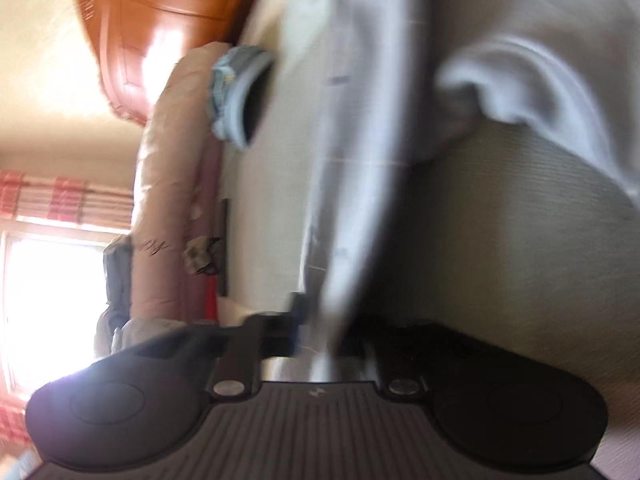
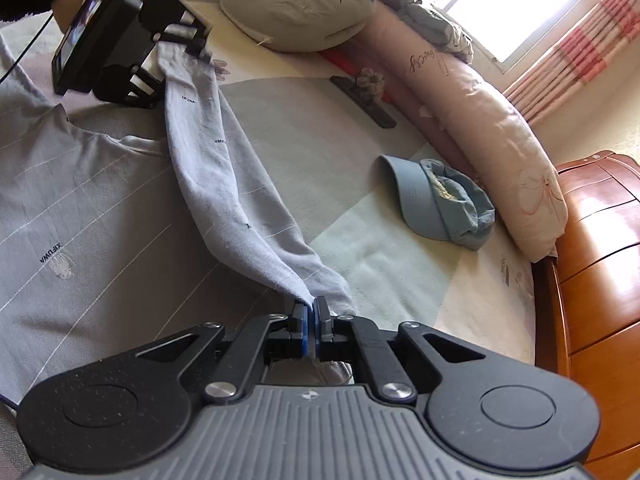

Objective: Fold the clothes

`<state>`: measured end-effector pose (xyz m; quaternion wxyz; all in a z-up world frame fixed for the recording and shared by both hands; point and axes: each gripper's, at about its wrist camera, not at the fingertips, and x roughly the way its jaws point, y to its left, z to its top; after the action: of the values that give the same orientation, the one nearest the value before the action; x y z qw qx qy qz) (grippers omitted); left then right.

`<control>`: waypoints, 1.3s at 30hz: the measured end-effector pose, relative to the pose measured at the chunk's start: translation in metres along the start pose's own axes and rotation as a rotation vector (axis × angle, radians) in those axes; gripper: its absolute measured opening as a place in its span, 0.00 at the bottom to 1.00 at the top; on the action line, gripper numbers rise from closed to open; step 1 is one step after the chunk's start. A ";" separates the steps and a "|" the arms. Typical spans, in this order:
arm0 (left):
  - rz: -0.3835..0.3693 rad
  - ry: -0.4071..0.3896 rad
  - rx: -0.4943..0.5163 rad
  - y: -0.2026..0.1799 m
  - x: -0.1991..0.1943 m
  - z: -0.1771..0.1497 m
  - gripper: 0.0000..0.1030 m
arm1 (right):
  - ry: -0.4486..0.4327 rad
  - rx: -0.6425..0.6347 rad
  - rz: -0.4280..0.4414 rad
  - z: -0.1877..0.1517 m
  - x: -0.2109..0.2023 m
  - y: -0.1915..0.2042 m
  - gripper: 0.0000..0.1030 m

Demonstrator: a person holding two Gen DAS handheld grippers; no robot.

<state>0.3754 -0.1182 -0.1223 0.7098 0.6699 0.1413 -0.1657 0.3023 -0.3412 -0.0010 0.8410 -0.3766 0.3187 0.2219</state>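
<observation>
i have a pale blue-grey top (image 2: 80, 208) spread on the bed (image 2: 320, 152), thin white lines crossing the cloth and small dark lettering scattered over it, with a printed word and a whitish smudge on the flat part near the bed's near edge. one side of it is lifted off the bed and stretched into a twisted rope of cloth between my two tools. my right gripper (image 2: 311, 312) is pinched tight on the lower end, the fabric bunched to a point between its blue pads. my left gripper (image 2: 168, 56) is at the upper end, closed on the cloth there; in its own blurred view the fabric runs straight down into the tool (image 1: 320, 344). the flat body lies smooth, the collar (image 2: 132, 144) just beside the raised strip. farther toward the bed's far edge a blue cap (image 2: 436, 200) sits against a long pink bolster (image 2: 500, 136), with a grey cushion (image 2: 296, 4) beyond.
</observation>
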 end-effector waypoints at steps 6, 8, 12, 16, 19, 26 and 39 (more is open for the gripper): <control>-0.012 -0.018 0.006 0.004 -0.005 0.001 0.01 | 0.005 -0.008 -0.006 -0.001 0.003 0.005 0.05; -0.011 -0.025 0.025 0.009 -0.012 0.001 0.01 | 0.005 -0.019 -0.014 0.000 0.004 0.006 0.05; -0.009 -0.041 0.054 0.022 -0.033 -0.001 0.01 | 0.000 -0.030 -0.026 -0.001 0.002 0.008 0.05; -0.050 -0.062 0.078 0.030 -0.063 -0.004 0.01 | -0.007 -0.036 -0.032 -0.003 -0.002 0.009 0.05; -0.073 -0.076 0.105 0.031 -0.087 -0.004 0.01 | -0.017 -0.045 -0.034 -0.006 -0.010 0.010 0.05; -0.186 -0.133 0.175 0.014 -0.138 0.002 0.01 | -0.037 -0.122 -0.041 -0.020 -0.032 0.022 0.04; -0.354 -0.240 0.183 0.002 -0.180 0.026 0.01 | 0.043 -0.534 -0.191 -0.058 -0.032 0.069 0.04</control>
<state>0.2132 -0.1356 -0.0428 0.6178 0.6715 0.1556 -0.3784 0.2164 -0.3478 -0.0427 0.7222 -0.6177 0.2301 0.2095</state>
